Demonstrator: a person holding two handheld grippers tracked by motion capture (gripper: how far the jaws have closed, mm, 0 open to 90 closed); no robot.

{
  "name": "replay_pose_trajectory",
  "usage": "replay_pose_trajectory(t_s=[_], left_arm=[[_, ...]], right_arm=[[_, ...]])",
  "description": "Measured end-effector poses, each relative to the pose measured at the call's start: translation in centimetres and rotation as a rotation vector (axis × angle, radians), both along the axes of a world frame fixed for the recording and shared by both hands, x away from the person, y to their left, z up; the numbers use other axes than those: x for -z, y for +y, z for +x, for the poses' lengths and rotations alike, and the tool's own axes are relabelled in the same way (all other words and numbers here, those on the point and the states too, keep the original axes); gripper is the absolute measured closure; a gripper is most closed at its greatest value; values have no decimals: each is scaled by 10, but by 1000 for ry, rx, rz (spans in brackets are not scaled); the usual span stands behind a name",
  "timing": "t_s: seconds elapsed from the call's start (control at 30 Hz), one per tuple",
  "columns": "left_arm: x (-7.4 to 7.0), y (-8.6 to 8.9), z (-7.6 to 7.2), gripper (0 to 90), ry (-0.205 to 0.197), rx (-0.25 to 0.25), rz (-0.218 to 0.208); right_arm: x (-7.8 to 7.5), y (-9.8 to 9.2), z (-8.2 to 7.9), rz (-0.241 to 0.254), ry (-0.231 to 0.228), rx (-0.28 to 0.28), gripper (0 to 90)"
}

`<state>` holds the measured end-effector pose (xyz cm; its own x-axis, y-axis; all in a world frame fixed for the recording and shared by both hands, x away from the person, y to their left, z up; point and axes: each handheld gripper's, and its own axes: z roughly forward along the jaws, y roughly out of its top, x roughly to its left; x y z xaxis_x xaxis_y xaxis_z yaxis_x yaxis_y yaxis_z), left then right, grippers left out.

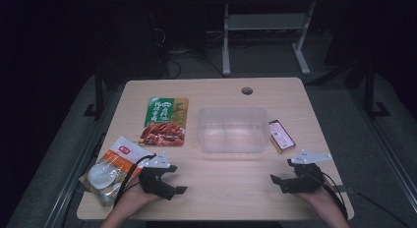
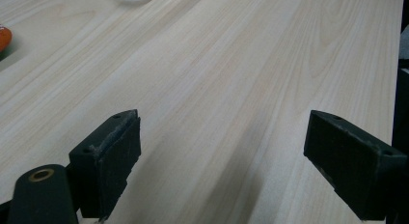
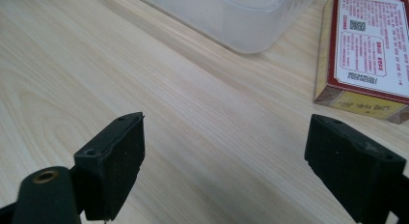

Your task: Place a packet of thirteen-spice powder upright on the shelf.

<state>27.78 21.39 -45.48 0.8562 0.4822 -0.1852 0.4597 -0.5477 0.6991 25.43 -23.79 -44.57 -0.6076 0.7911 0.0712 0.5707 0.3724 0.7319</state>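
Both grippers, left and right, rested released on the table; the small red box, nearest the clear container, probably warranted a square, centred grasp.

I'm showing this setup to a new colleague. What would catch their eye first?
Probably the clear plastic tub at the middle of the wooden table, with a green food pouch on its left and a small red box on its right. At the near edge, the left hand-held gripper and the right hand-held gripper rest open and empty, an orange-and-white packet beside the left one.
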Motion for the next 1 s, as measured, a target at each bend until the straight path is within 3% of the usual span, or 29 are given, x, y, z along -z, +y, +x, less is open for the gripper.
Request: replay_pose_trajectory(t_s=[0.1,0.4,0.6,0.63,0.7,1.0], left_arm=[[-1,-1,0,122,-8,6,-3],[0,-6,3,123,21,-1,1],[-5,-3,1,129,-14,23,3],[-5,-3,1,128,-14,21,6],[-5,-2,1,126,-6,14,1],[-8,0,-1,120,0,22,14]], right_arm=[[1,-1,-1,7,8,7,138],[-1,-12,3,7,1,54,138],[-8,-17,20,-18,-19,118,138],[-12,-18,29,-31,-41,148,138],[-14,-19,36,-27,-42,171,138],[-13,-16,68,-55,-25,191,137]])
